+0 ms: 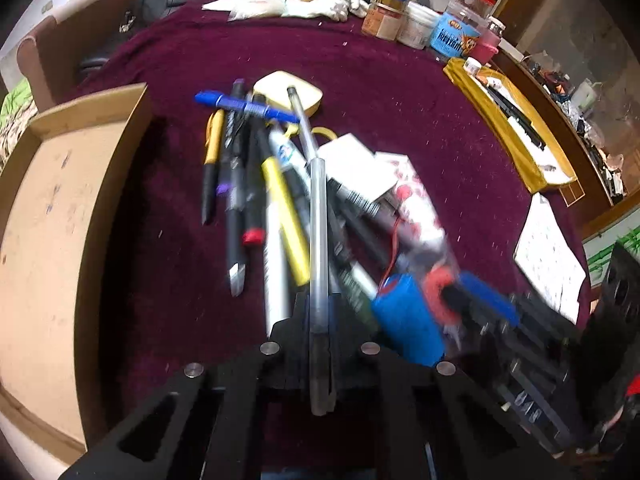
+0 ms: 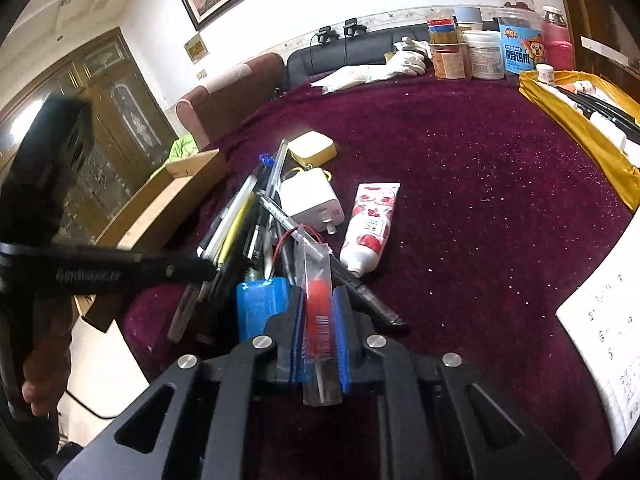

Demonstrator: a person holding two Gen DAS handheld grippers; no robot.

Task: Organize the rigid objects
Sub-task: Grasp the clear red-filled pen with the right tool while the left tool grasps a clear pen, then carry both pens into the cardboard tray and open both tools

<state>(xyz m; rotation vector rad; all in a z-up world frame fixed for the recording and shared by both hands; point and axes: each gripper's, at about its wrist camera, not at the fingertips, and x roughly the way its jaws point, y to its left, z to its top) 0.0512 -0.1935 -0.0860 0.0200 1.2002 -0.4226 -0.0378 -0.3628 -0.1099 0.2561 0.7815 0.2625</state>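
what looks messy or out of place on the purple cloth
The pens and markers lie in a crisscrossed heap on the cloth, not in the cardboard box beside them. A white plug adapter and flowered tube lie alongside.

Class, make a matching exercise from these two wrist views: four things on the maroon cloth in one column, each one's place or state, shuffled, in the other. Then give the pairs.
Things:
1. clear pen
2. red brush in clear sleeve
3. white charger
4. cardboard box

Places or states:
A. lies free beside the floral tube
B. between the left gripper fingers
C. at the cloth's edge
D. between the right gripper fingers

Pairs: 1-B, 2-D, 3-A, 4-C
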